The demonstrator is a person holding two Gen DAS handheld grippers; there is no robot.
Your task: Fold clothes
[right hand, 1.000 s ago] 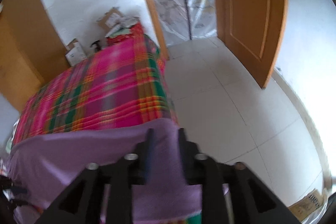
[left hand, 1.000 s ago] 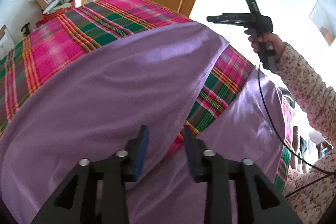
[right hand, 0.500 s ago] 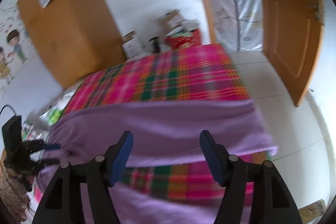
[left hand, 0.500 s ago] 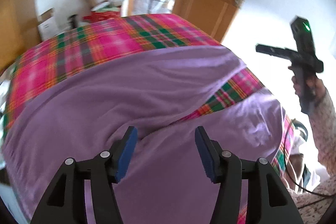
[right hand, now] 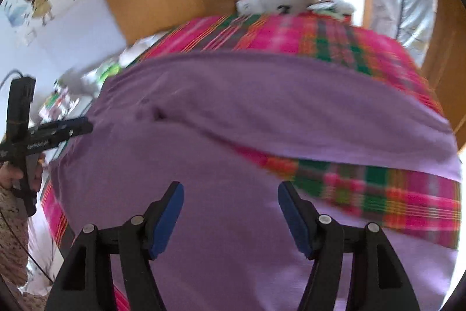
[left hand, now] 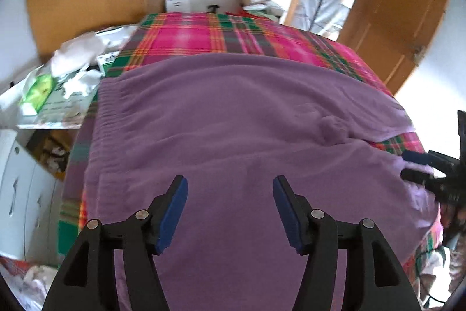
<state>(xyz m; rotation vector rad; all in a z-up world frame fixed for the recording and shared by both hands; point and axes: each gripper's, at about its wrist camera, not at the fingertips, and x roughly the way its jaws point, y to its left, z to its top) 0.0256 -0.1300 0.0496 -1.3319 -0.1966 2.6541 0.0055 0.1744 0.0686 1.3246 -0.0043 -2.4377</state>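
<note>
Purple knit garment [left hand: 238, 118] lies spread flat on the bed's pink-and-green plaid blanket [left hand: 209, 37], two lengths parted by a wedge of plaid — no fold layer visible. Left gripper [left hand: 230, 209] and right gripper [right hand: 230, 212] hover above it, jaws wide, empty. Folding appears largely left.

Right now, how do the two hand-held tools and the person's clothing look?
Both tools are black plastic with dark blue pads on the inner faces of two fingers, and silver pivot screws. The left tool and the right tool look the same. From the side, the left one has a pistol-style handle, white lettering on its bar and a thin black cable. The sleeve is light with a small floral print.
</note>
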